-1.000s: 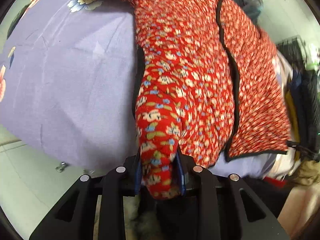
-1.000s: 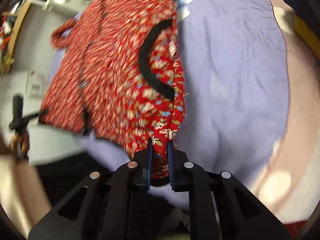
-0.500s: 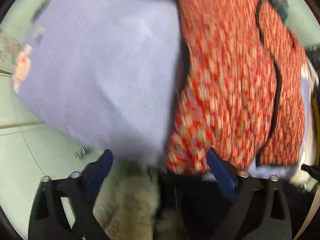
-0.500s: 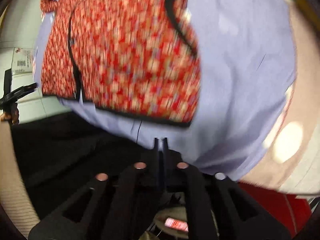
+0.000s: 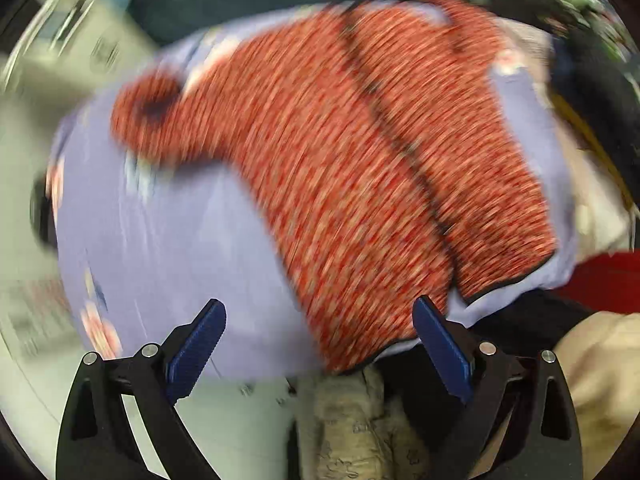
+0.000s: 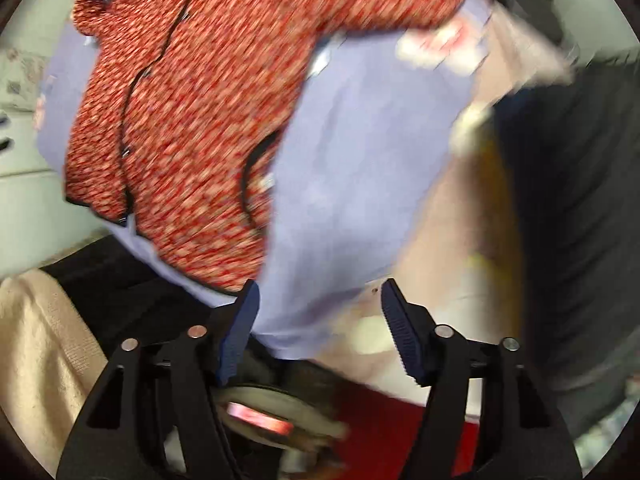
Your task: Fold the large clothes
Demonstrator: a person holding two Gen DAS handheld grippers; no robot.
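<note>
Both grippers — left [image 5: 318, 344], right [image 6: 320, 328] — have released the red jacket [image 5: 360, 168]; jaws now spread, empty. Jacket lies flat on the bed [image 5: 160, 240], sleeve toward 10 o'clock — ready for folding.

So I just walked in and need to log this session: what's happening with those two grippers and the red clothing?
A person holding a gripper in each hand is folding a red floral jacket spread on a lavender bedsheet. Right now neither gripper holds it: the left gripper and the right gripper are both open, hovering off the near edge of the bed. The jacket lies flat with one sleeve stretched out sideways. Both views are motion-blurred, so finer details are unclear.
</note>
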